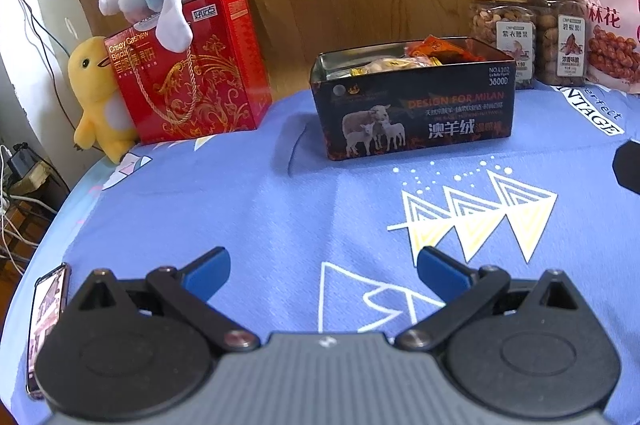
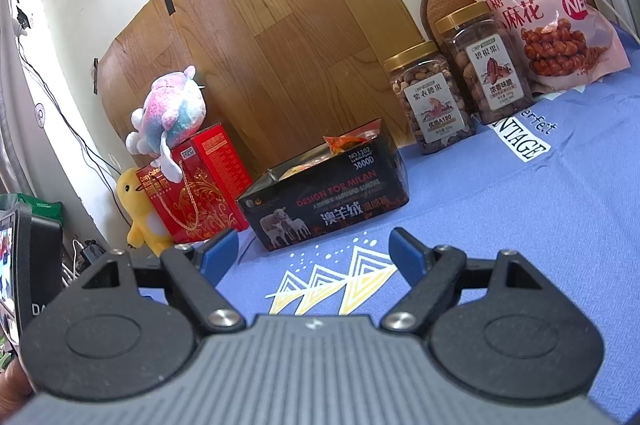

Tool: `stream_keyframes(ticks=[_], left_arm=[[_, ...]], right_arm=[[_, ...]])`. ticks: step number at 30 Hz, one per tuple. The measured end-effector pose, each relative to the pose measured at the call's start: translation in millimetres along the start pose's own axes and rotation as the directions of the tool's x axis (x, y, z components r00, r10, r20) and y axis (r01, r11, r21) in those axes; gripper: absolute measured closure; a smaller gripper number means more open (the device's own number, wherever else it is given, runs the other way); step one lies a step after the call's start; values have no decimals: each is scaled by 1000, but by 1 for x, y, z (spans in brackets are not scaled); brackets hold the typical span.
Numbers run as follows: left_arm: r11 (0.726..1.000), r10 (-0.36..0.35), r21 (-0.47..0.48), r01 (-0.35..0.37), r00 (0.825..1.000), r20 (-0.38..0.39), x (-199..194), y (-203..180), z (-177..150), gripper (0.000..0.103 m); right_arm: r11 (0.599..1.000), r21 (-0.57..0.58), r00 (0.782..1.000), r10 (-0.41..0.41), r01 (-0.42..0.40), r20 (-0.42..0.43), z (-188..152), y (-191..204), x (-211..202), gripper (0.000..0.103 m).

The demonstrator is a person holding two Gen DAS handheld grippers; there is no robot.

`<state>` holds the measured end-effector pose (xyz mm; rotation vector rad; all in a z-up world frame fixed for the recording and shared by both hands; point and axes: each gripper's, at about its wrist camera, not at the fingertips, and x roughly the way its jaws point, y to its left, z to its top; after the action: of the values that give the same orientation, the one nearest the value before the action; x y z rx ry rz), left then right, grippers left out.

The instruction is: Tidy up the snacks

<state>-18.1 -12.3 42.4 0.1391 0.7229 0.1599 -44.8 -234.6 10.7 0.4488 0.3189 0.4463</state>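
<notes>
Overhead, both fingers (image 1: 324, 267) (image 2: 314, 253) spread wide, empty; blue printed cloth (image 1: 240, 209); wood-grain panel (image 2: 280, 25) behind.

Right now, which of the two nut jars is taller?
The jar on the right, next to the pink snack bag, is taller. Its gold lid sits higher than that of the shorter jar, which stands nearer the black tin.

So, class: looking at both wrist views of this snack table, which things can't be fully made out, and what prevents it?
- Open black tin box: both views; its walls hide most of the wrapped snacks inside.
- Pink twisted-dough snack bag: left wrist view; cut off by the right edge.
- Smartphone: left wrist view; partly behind the left hand-held gripper; screen too small to read.
- Brown woven mat: right wrist view; jars and bag cover it.
</notes>
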Motion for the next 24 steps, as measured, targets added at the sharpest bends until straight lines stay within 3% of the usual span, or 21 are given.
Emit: stream_keyframes(ticks=[24], left_arm=[[1000,-14,10,14,1000,-8,0,-2,0,0]], right_arm=[[1000,2,1000,0,0,-1,-1,-2,1,19]])
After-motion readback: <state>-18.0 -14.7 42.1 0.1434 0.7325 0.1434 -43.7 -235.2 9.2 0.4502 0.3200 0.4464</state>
